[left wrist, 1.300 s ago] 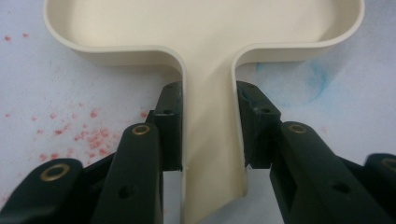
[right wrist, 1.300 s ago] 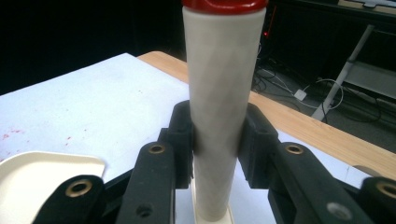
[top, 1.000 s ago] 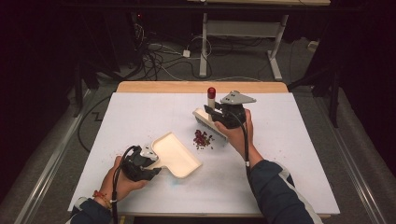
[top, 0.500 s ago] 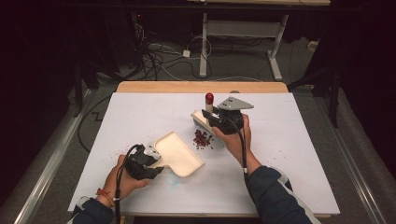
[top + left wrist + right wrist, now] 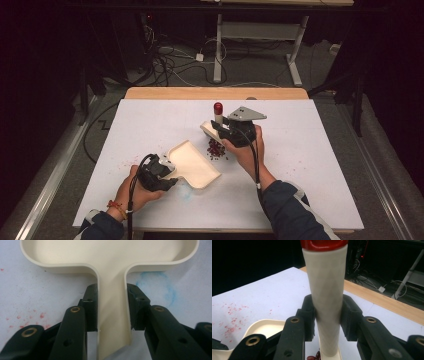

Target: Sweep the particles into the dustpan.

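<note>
We find the surface (image 5: 310, 150) bare along its far edge, down its right side and across the far left, so a hand-held gripper can pass freely there. In the middle, the cream dustpan (image 5: 192, 162), the pile of dark red beans (image 5: 216, 148) just beside its far rim, and the upright cream brush (image 5: 218, 116) crowd together, leaving little room between them.

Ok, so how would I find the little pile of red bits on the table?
Start at the white table and find the right gripper near its middle, clamping a cream brush handle. Just below it sits the pile of dark red beans. The cream dustpan alongside is far bigger.
</note>
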Tool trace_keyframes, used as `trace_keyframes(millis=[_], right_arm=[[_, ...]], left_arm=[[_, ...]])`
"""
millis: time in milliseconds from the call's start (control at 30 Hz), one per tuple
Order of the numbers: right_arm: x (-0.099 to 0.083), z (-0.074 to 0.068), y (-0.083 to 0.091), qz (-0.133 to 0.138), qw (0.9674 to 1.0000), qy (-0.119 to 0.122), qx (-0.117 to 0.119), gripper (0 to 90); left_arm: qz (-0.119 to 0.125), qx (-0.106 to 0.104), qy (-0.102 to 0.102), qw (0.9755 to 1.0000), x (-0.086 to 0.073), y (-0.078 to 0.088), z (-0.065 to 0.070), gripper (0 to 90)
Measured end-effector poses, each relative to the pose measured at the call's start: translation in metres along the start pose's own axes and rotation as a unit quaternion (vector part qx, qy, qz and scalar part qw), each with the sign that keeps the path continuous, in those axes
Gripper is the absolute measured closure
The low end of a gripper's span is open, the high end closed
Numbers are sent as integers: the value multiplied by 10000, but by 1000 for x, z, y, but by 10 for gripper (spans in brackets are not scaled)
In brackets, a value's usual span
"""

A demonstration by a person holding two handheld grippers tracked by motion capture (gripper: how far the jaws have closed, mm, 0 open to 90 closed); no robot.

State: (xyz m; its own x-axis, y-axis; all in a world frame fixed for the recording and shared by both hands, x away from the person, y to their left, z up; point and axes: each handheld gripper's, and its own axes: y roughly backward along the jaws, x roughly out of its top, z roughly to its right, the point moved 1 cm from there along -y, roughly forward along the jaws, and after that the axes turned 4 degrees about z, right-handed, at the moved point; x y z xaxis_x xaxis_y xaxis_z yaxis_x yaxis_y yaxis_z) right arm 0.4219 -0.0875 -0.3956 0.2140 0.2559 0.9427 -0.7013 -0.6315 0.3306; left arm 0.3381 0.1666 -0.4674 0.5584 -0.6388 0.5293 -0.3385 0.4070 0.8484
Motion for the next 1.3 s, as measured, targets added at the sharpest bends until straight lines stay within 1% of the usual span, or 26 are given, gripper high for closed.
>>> trace_keyframes(millis=[200, 233, 400, 467, 733, 1067, 1167, 1200, 1300], right_arm=[[-1, -5, 0, -21, 10000, -37, -10, 682], [-1, -5, -1, -7, 10000, 2, -2, 681], [-1, -11, 1, -39, 10000, 5, 2, 682], [0, -12, 1, -38, 10000, 17, 18, 683], [0, -20, 2, -9, 9999, -43, 111, 684], [0, -31, 4, -9, 9997, -44, 223, 684], [-1, -35, 5, -4, 9998, -26, 197, 683], [-1, -38, 6, 5, 9999, -77, 122, 683], [-2, -42, 7, 50, 9999, -130, 78, 682]], left_arm=[[-28, 10, 18, 10000, 2, -2, 1, 639], [-31, 10, 22, 10000, 2, -2, 1, 639], [-64, 20, 28, 10000, 4, -5, 2, 639], [-102, 29, 18, 9999, 5, -7, 3, 639], [-121, 46, 14, 9999, 13, -11, 7, 639], [-103, 18, 71, 9999, 13, -12, 7, 639], [-112, 22, 68, 9999, 14, -12, 7, 639], [-113, 27, 62, 9999, 14, -12, 7, 639], [-115, 21, 76, 9999, 14, -13, 7, 639]])
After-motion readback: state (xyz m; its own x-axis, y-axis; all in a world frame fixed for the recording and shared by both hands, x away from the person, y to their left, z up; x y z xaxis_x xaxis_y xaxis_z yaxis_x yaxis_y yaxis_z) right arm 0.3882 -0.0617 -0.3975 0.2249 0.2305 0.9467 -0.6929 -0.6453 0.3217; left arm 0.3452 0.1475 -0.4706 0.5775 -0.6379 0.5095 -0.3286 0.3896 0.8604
